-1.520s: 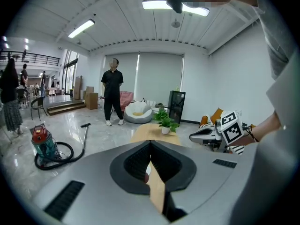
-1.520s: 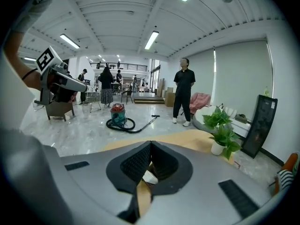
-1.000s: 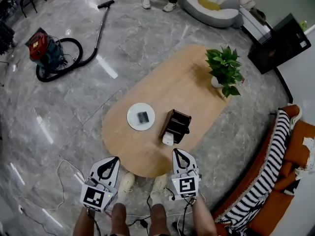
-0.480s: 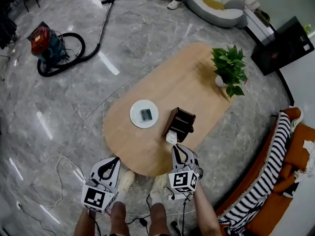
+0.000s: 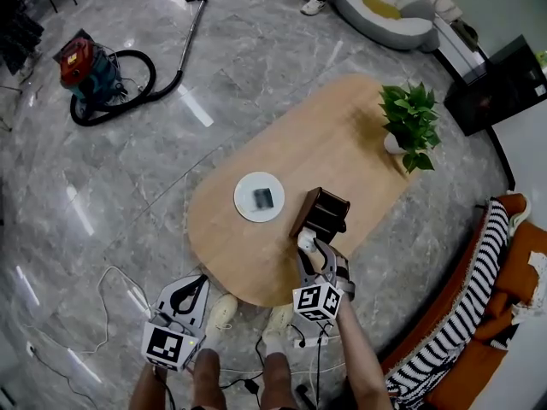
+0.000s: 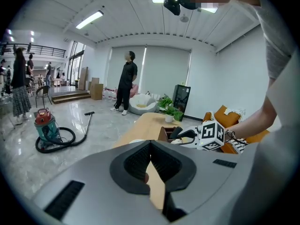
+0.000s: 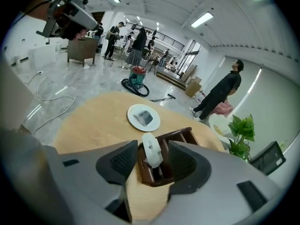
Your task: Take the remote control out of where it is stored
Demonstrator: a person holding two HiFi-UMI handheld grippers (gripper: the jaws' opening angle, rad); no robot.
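Right gripper (image 5: 314,253) hangs over the near table (image 5: 248,259) edge. Its jaws have just opened wide, and the white remote (image 7: 151,150) sits between them, not pinched yet. The remote stands in the near end of the brown holder (image 5: 332,210). Left gripper (image 5: 190,289) is off the table, jaws together, empty. Best approach: centre on the remote's top, close clear of the holder wall, then lift straight along the slot so the holder doesn't tip.
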